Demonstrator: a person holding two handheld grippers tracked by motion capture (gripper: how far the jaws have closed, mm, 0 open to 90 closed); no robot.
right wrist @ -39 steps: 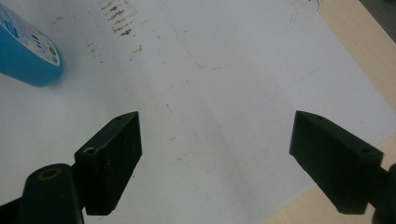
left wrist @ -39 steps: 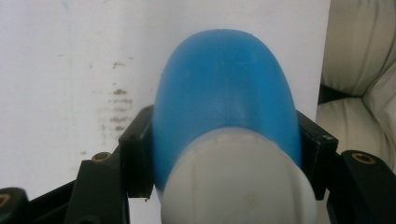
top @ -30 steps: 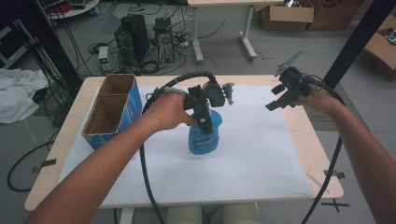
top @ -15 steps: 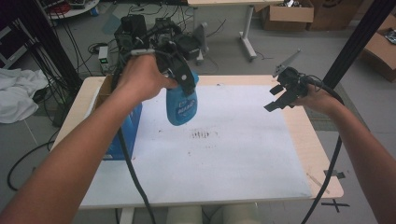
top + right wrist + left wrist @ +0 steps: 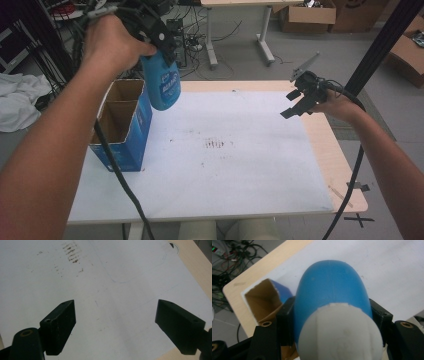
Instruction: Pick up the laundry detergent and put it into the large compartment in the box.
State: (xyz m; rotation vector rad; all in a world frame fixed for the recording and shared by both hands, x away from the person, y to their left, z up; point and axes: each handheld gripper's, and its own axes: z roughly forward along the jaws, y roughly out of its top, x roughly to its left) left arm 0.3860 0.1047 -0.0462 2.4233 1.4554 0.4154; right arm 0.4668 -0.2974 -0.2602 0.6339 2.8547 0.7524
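I had the bottle (image 5: pixel 163 82) clenched in my left gripper (image 5: pixel 159 42), lifted above the box (image 5: pixel 121 132); lowering it in remained. My right gripper (image 5: pixel 299 102) hung released.

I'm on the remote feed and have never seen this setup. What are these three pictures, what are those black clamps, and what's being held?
A person works with a hand-held two-jaw gripper in each hand. The high view looks down on the table; the other two pictures come from cameras riding on each gripper. The left gripper is clamped on a blue bottle with a white cap, held in the air beside an open cardboard box. The right gripper hangs open, holding nothing, over the stained white sheet that covers the table.
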